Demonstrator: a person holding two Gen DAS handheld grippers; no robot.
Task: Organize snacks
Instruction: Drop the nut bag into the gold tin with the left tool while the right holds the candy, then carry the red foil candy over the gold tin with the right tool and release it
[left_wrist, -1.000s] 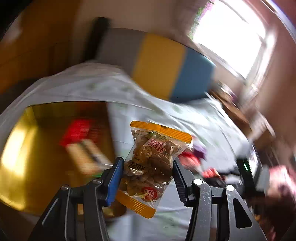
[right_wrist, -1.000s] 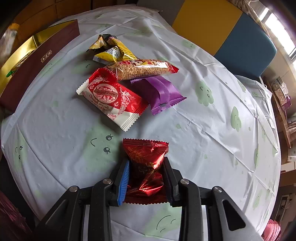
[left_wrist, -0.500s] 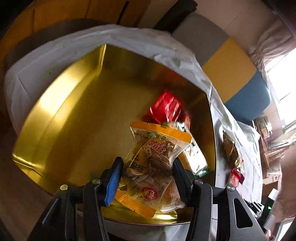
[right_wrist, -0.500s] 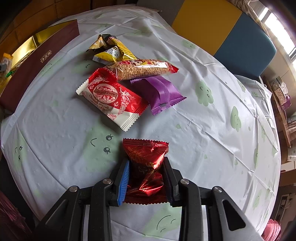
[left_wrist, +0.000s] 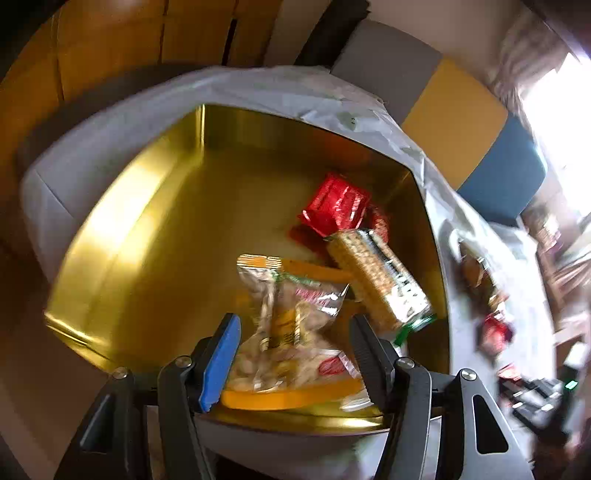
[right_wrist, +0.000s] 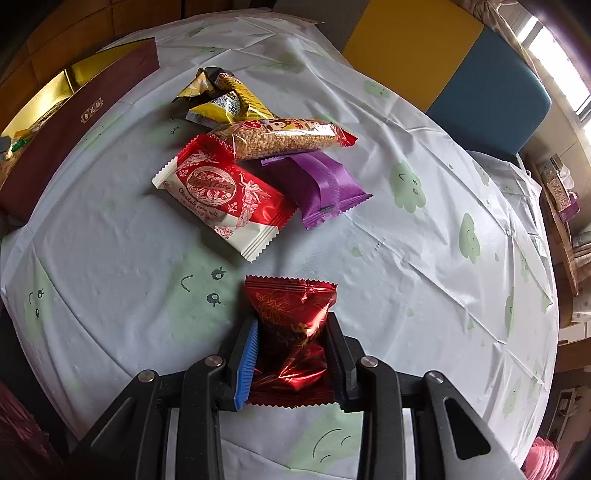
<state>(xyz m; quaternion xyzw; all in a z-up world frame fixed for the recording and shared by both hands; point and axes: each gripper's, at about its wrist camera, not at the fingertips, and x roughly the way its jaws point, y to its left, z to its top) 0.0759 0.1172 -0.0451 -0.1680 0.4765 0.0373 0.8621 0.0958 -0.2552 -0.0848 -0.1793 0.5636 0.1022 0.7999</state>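
Left wrist: left claw (left_wrist: 293, 341) angled down over gold box (left_wrist: 155, 236).

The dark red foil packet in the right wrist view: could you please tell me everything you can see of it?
The dark red foil packet is a shiny, crinkled pillow wrapper with gold line drawings and zigzag-cut ends. The right gripper is shut on it, its blue and black pads pinching the middle so the foil puckers into a waist. Its far end fans out flat towards the other snacks, touching none. It is over the pale tablecloth; whether it rests on it I cannot tell.
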